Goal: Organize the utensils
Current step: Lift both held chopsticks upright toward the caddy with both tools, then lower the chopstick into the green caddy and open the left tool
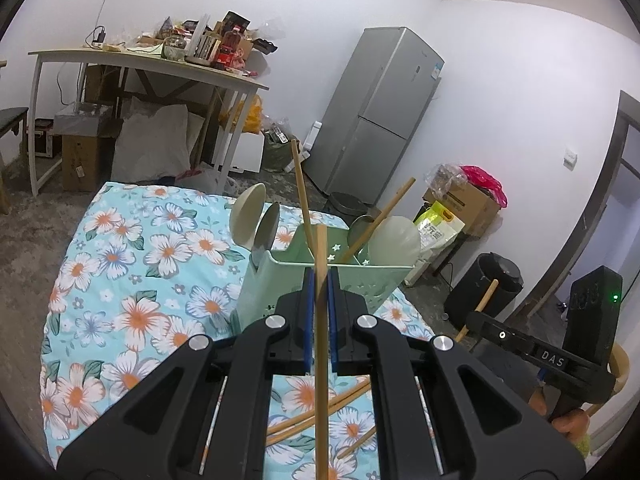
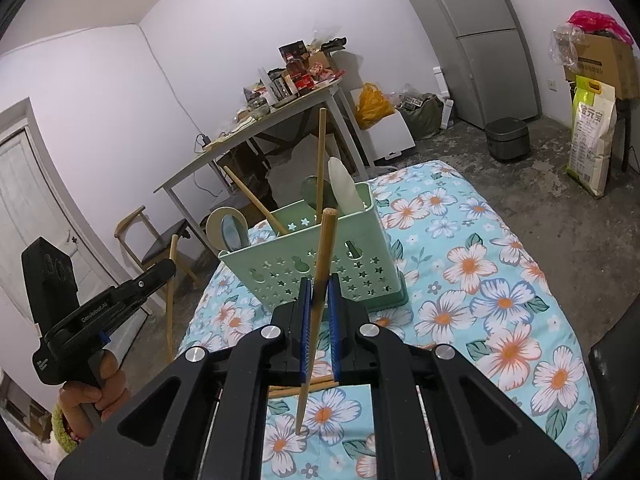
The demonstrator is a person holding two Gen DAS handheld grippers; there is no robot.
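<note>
A green perforated utensil holder point(image 1: 280, 280) point(image 2: 320, 256) stands on the floral cloth. It holds spoons point(image 1: 248, 216), two wooden chopsticks point(image 1: 302, 192) point(image 2: 320, 160) and a white ladle point(image 1: 394, 240). My left gripper point(image 1: 320, 280) is shut on an upright wooden chopstick point(image 1: 321, 360) just in front of the holder. My right gripper point(image 2: 318, 284) is shut on another wooden chopstick point(image 2: 320, 300), tilted, its lower tip near the cloth. Several loose chopsticks point(image 1: 320, 412) point(image 2: 304, 388) lie on the cloth under the grippers.
The floral cloth point(image 1: 132, 300) point(image 2: 500, 300) covers a low surface. Beyond it stand a cluttered desk point(image 1: 160, 64), a grey fridge point(image 1: 380, 112), boxes and bags point(image 1: 468, 200), a rice cooker point(image 2: 506, 136) and a black bin point(image 1: 486, 292). The right gripper shows in the left wrist view point(image 1: 540, 356).
</note>
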